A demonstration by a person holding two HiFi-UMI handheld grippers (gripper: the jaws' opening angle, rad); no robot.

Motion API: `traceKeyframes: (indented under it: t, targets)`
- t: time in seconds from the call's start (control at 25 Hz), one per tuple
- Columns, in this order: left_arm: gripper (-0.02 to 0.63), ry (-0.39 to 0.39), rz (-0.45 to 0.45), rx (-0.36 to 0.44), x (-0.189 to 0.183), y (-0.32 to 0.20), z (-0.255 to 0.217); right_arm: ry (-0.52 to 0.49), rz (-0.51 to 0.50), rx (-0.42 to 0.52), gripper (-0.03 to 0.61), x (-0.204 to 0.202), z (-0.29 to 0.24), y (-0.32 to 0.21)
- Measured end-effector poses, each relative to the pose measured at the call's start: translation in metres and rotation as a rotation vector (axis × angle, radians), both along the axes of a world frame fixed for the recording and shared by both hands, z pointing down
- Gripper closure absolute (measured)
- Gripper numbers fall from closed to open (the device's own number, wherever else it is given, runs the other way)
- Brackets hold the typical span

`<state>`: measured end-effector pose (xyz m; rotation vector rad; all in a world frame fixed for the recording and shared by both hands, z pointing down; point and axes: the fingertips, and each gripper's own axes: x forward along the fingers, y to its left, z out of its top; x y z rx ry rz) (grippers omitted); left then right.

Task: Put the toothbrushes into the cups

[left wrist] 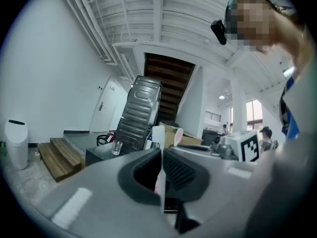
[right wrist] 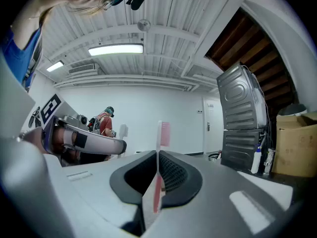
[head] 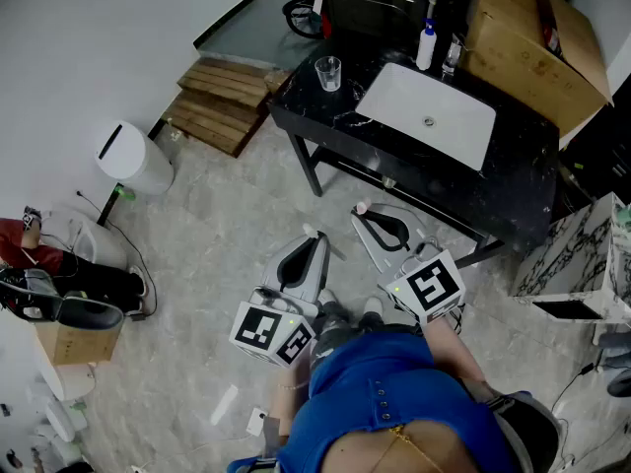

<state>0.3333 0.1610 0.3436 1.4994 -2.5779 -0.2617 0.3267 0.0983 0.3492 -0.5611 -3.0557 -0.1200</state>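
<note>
Both grippers are held level over the floor, short of the black table [head: 325, 126]. My left gripper [head: 312, 238] is shut on a white toothbrush [left wrist: 158, 139] that stands upright between its jaws. My right gripper [head: 366, 215] is shut on a pink toothbrush [right wrist: 162, 135], also upright. A clear glass cup [head: 328, 72] stands near the table's left corner, beside a white sink [head: 429, 116]. In the left gripper view the cup [left wrist: 116, 148] shows ahead and to the left, with the right gripper's brush head [left wrist: 178, 136] close by. The left gripper [right wrist: 89, 140] shows at the left in the right gripper view.
A white bin [head: 133, 158] and wooden pallets [head: 222, 101] stand at the left of the table. A spray bottle [head: 426, 45] and a cardboard box [head: 532, 37] are at the table's back. A marble-patterned cabinet [head: 582, 264] is at the right. A person [right wrist: 105, 123] stands far off.
</note>
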Motion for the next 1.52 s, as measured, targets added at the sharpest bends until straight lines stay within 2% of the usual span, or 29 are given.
traceKeyframes:
  t: [0.16,0.36,0.56,0.8,1.2,1.52]
  targets:
    - [0.604,0.003,-0.016,0.005,-0.001,0.001,0.001,-0.005,0.017,0.033,0.563,0.002,0.002,-0.008]
    - [0.604,0.013,-0.029,0.009,-0.009,0.001,0.003,-0.011,0.045,0.012,0.563,-0.005,0.002,-0.019]
    - [0.604,0.017,-0.006,0.015,-0.033,-0.003,0.006,-0.014,0.06,0.025,0.561,-0.028,0.0,-0.022]
    - [0.604,0.021,0.037,0.032,-0.087,-0.012,0.009,-0.017,0.087,0.027,0.561,-0.077,0.0,-0.028]
    - [0.604,0.021,0.131,0.05,-0.201,-0.025,-0.001,-0.029,0.13,0.015,0.563,-0.186,-0.014,-0.03]
    - [0.604,0.036,0.172,0.046,-0.258,-0.017,0.001,-0.008,0.161,0.007,0.562,-0.242,-0.008,-0.019]
